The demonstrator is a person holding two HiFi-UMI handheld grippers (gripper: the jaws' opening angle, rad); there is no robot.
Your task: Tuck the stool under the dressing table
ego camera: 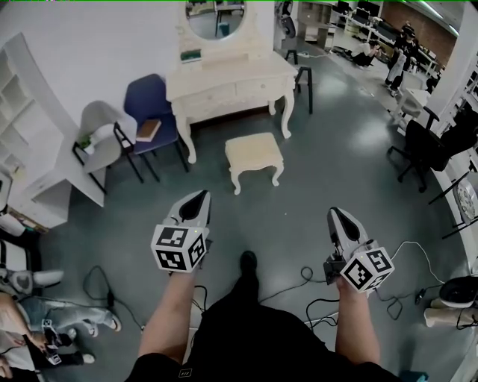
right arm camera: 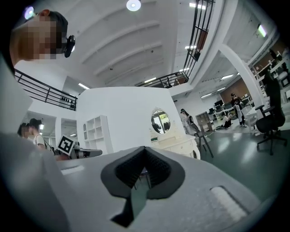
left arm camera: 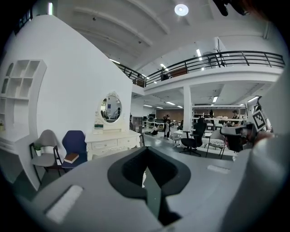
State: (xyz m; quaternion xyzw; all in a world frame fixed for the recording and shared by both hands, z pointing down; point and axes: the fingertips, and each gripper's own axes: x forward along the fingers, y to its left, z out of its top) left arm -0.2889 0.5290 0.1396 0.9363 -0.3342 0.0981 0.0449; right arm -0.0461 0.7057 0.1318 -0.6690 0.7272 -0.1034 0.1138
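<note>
Currently, nearest the head camera: two bare forearms, each hand holding a grey two-finger gripper with a black-and-white marker cube.

- Left gripper [ego camera: 199, 198]: fingers pressed together, nothing between them. Its own view confirms this, with the dark pads meeting at the tip [left arm camera: 147, 156]. It is held in the air and aimed towards the furniture ahead.
- Right gripper [ego camera: 337, 215]: fingers likewise pressed together and empty; same reading in its own view [right arm camera: 144, 156]. It is held in the air, well apart from the left one.
- A black shoe [ego camera: 247, 261] is on the grey polished floor [ego camera: 321, 171] between the two grippers. Loose black cables [ego camera: 299, 280] lie near it.

Middle distance: the cream cushioned stool with carved legs [ego camera: 254, 153] stands upright on the floor. It is in front of the dressing table, near its right-hand legs, and clear of it. It is not under the table, and neither gripper touches it.

Farther:
- The cream dressing table with drawers [ego camera: 231, 82] stands against the white wall, with an oval mirror [ego camera: 216, 19] rising from its tabletop.
- A dark blue padded chair [ego camera: 153, 104] stands just beside it on the left, with a brown book [ego camera: 149, 130] on the seat.
- A pale grey chair [ego camera: 101, 127] stands left of that.
- A black high stool [ego camera: 302, 78] stands at the table's right.

The left gripper view shows the dressing table [left arm camera: 113, 140] and blue chair [left arm camera: 74, 145] ahead.
</note>
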